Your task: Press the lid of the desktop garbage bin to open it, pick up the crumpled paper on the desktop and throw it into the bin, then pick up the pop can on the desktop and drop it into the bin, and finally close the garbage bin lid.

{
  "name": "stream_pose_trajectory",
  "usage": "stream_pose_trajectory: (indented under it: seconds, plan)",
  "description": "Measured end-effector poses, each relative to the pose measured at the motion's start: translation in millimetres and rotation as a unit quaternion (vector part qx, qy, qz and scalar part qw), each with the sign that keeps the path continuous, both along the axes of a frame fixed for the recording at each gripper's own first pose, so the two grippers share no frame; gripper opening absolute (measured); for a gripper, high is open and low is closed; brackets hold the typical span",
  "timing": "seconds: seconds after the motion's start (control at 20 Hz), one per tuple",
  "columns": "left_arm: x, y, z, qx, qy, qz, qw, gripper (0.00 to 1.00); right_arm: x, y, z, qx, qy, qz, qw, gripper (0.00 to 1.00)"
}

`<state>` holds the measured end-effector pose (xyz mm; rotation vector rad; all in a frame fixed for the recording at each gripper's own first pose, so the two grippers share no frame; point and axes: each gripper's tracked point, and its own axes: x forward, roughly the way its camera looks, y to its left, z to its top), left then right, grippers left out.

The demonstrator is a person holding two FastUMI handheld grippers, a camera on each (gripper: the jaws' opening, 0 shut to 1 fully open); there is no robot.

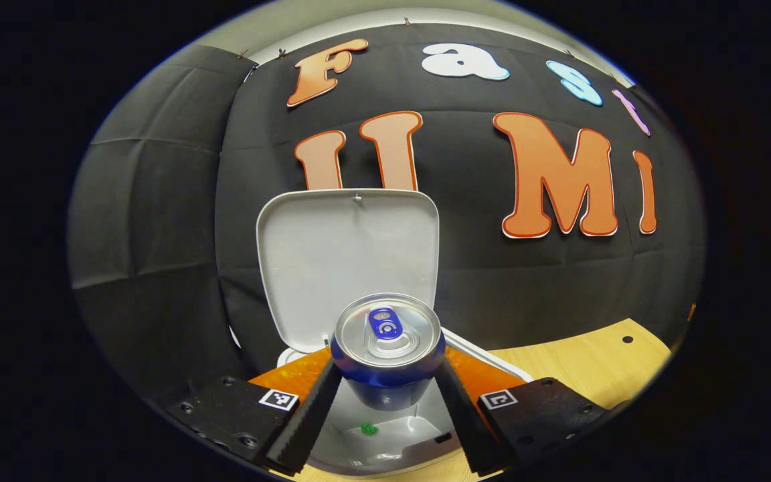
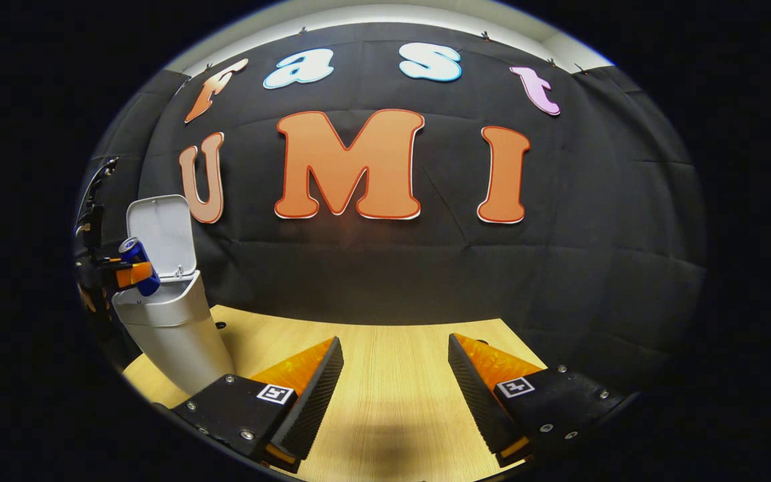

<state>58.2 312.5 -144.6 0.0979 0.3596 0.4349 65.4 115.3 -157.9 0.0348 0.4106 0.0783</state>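
The left tool (image 1: pixel 389 391) is clamped on the pop can (image 1: pixel 389 348), held just above the open garbage bin (image 2: pixel 171 328), whose lid (image 1: pixel 349 258) stands up behind. The can looks light, thin-walled and slick, so a mid-body grip suits it. The right tool (image 2: pixel 395 381) hangs parted over the tabletop (image 2: pixel 392 415).
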Motion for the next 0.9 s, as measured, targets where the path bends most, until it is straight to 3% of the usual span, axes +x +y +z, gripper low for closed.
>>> stream_pose_trajectory:
  seconds: [0.35, 0.9]
  plan:
    - [12.4, 5.9, 14.3, 0.000, -0.027, 0.004, 1.000, 0.92, -0.2, -11.1, -2.2, -0.003, 0.003, -0.013, 1.000, 0.94]
    - [68.4, 51.3, 158.3, 0.029, -0.144, 0.031, 0.989, 0.92, -1.1, -12.1, -3.0, 0.000, 0.004, -0.010, 1.000, 0.94]
